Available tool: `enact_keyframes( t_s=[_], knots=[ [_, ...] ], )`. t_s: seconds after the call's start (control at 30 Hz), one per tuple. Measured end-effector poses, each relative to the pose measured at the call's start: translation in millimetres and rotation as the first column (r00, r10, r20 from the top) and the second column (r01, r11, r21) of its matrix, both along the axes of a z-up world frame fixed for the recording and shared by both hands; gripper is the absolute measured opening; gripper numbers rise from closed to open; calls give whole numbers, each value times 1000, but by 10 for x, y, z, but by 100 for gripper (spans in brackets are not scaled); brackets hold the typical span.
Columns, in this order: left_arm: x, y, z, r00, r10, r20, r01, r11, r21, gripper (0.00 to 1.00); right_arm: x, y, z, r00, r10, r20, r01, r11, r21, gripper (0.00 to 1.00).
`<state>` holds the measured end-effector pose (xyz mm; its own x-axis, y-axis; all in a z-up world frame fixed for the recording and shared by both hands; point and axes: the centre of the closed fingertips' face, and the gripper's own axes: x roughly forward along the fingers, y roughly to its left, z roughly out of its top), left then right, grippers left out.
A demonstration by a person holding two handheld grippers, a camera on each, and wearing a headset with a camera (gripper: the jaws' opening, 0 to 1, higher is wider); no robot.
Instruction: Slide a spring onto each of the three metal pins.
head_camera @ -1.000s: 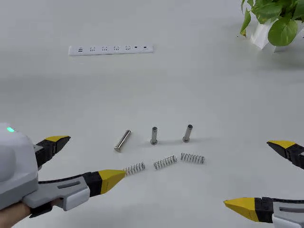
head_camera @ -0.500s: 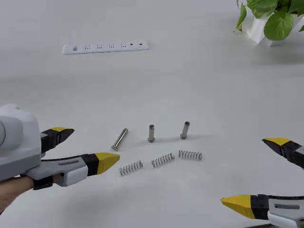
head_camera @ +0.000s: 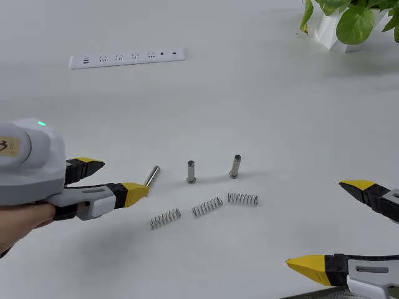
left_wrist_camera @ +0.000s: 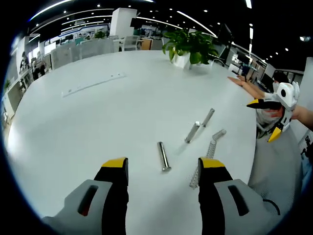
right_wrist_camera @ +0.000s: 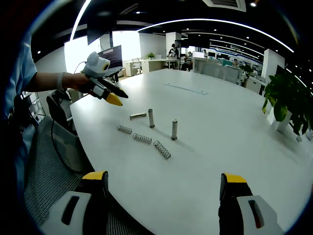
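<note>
R gripper (head_camera: 315, 223) hangs over the near table (head_camera: 262, 112) edge w/ jaws wide apart, nothing btwn them, and bare top separates it from the three springs (head_camera: 207, 206) lying in a row. Just behind the springs are two upright pins (head_camera: 191, 172) and, at the left end, a lying pin (head_camera: 152, 175). L gripper (head_camera: 124, 176), held roughly level by a hand (head_camera: 22, 221) coming in from the left, has jaws apart and empty, one tip just beside the lying pin. Beyond, wide open top runs to a power strip (head_camera: 128, 58) and a plant (head_camera: 349, 18) far right.
</note>
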<state>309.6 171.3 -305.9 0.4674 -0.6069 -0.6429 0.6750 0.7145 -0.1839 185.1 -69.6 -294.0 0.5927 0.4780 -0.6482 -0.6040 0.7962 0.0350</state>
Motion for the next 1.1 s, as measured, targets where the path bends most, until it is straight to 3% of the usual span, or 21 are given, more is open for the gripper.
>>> enact_keyframes(
  t_s=[0.23,0.6,0.87,1.1],
  knots=[
    [121,-85,-111,999,-41,-6,42,998,54,48,-9,15,-1,1000,2,-4,-2,1000,-4,94],
    [242,-246,-280,995,-85,-49,90,990,113,32,-39,13,-46,1000,-8,-16,8,1000,-1,93],
    [258,-316,-431,991,-98,-94,112,982,153,18,-39,-5,-56,1000,-18,-13,18,1000,6,93],
    [265,-330,-508,989,-99,-114,119,976,185,16,-92,-46,-71,999,-37,-15,37,999,9,93]
  ],
)
